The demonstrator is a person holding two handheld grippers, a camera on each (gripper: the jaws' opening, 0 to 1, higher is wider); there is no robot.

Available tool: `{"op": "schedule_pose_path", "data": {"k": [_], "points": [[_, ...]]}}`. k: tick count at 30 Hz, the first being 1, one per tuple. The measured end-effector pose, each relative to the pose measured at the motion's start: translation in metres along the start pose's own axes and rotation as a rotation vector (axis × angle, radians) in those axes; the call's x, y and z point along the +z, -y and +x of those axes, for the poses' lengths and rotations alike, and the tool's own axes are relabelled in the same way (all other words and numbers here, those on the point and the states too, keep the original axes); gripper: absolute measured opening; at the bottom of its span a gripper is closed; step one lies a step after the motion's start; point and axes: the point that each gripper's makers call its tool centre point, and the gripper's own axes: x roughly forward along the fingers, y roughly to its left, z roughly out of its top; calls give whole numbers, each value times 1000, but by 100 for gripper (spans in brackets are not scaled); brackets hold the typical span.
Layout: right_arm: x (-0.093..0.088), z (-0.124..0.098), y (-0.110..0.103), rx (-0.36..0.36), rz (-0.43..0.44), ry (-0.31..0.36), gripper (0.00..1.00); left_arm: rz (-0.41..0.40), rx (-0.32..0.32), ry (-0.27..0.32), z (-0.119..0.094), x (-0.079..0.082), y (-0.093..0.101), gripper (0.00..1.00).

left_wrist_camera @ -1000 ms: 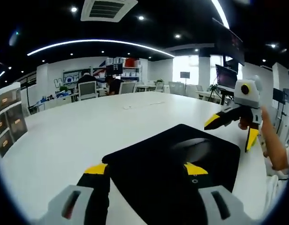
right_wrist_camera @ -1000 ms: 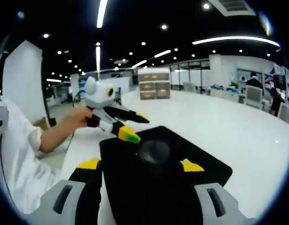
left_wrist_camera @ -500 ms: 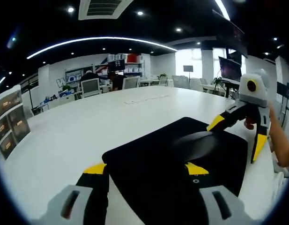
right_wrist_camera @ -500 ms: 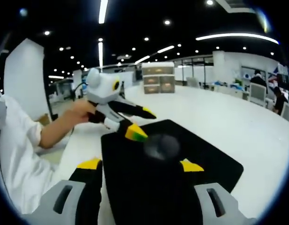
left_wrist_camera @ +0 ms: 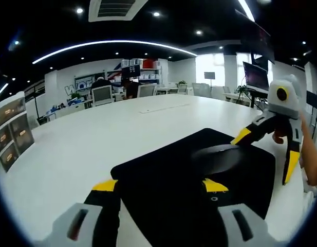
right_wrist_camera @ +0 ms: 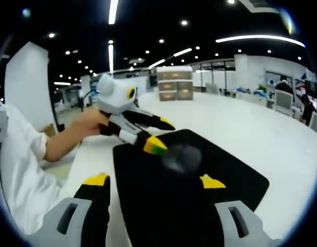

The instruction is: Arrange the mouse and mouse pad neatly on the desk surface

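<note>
Mouse (left_wrist_camera: 218,157) on mouse pad (left_wrist_camera: 163,190) — beyond left tool (left_wrist_camera: 161,185), between its jaws.

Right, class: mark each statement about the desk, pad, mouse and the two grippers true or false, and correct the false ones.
1. The mouse lies on the black pad. True.
2. The pad is on a white desk. True.
3. The right gripper, seen in the left gripper view, is shut on the mouse. False: its jaws are spread and hold nothing.
4. The left gripper, seen in the right gripper view, is beside the mouse. True.
5. The mouse is white. False: it is dark.
6. The pad hangs in the air. False: it lies flat on the desk.
</note>
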Motion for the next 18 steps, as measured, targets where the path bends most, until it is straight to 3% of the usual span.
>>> {"op": "schedule_pose_path", "data": {"k": [18], "points": [[-1,-1,-16,71,-17,-30,63,-28,5,13,4,2,-2,60]]}}
